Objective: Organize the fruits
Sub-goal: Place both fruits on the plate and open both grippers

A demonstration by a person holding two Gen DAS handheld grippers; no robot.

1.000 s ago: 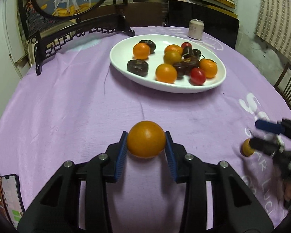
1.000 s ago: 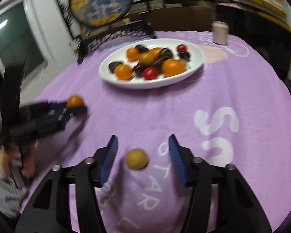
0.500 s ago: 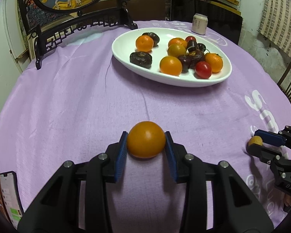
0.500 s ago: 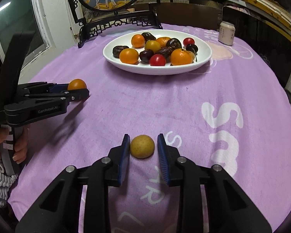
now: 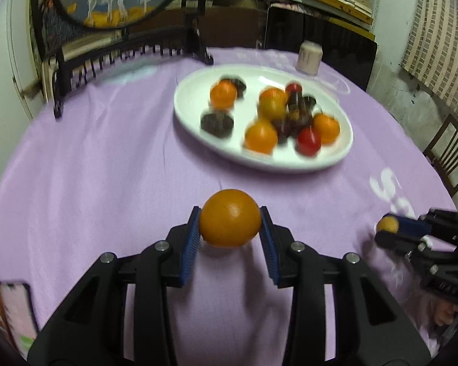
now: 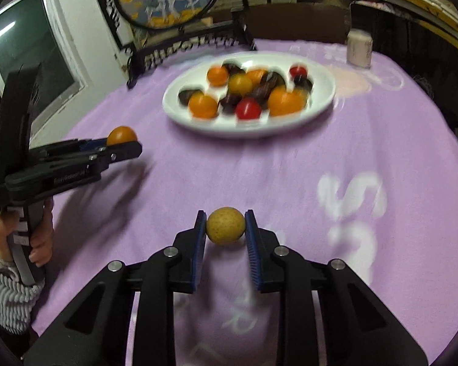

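Left gripper (image 5: 230,231): clamped on orange (image 5: 230,218), above purple tablecloth (image 5: 107,164).
Right gripper (image 6: 225,228): clamped on small yellow-brown fruit (image 6: 225,225).
White plate (image 5: 192,116): fruit pile motion-blurred, dark pieces unidentifiable.
Phone (image 5: 16,314): cut off at the frame edge.

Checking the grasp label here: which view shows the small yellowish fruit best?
The right wrist view: the yellowish fruit sits centred and sharp, pinched in the right gripper. The left wrist view catches it only as a small blob at the right edge, partly hidden by that gripper.

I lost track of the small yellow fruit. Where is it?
Pinched in the right claw, over the purple cloth, short of the plate.
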